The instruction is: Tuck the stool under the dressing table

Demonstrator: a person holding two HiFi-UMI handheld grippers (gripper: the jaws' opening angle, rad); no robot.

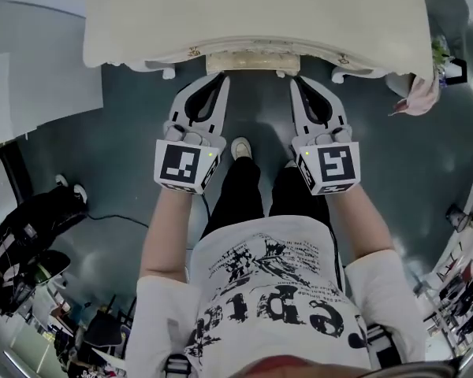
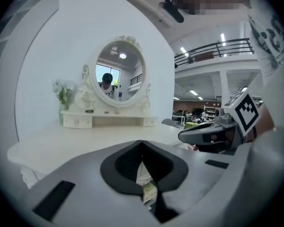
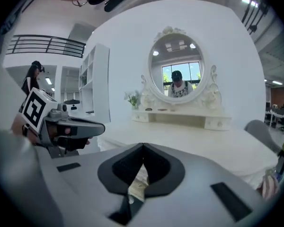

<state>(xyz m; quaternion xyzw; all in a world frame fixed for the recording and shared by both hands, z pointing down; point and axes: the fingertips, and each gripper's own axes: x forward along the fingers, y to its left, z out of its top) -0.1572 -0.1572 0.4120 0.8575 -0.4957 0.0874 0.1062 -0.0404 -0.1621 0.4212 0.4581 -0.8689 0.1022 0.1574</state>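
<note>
stool (image 1: 252,60) under dressing table (image 1: 252,14) | left gripper (image 1: 223,78), right gripper (image 1: 297,79): jaws closed, tips by stool edge, contact unclear | vase (image 2: 61,111): green sprigs

Head overhead, gripper views facing dressing table (image 2: 85,143)

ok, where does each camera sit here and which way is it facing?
Head view: on the person's head, facing steeply down at the dressing table; shows shirt, legs, forearms, left gripper, right gripper.
Left gripper view: on the left gripper, facing along its shut jaws across the dressing table to the mirror; right gripper at its right.
Right gripper view: on the right gripper, facing likewise over shut jaws; left gripper at its left.
Shared: all three see the dressing table; both gripper views see the mirror.
</note>
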